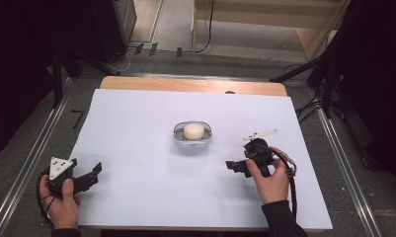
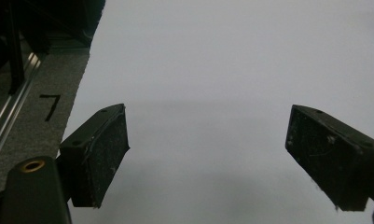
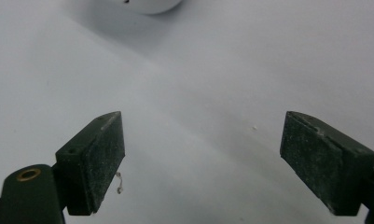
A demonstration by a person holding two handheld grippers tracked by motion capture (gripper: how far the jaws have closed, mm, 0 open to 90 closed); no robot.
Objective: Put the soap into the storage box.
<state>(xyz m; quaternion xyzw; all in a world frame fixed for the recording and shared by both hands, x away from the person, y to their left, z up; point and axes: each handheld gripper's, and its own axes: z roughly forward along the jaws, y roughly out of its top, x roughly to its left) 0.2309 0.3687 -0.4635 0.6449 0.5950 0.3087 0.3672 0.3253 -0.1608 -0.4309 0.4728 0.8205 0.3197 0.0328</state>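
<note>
A matt white sheet (image 1: 136, 148) covers the wooden table (image 1: 185, 85); the bowl (image 1: 192, 140) looks glossy.

recording lab, black curtains (image 1: 18, 74), metal floor rails (image 1: 27, 163), white-covered table (image 1: 136, 148)

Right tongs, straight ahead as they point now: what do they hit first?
Probably the white sheet: the open right tongs tilt down at it. The bowl sits beyond, left of their line, so likely missed.
</note>
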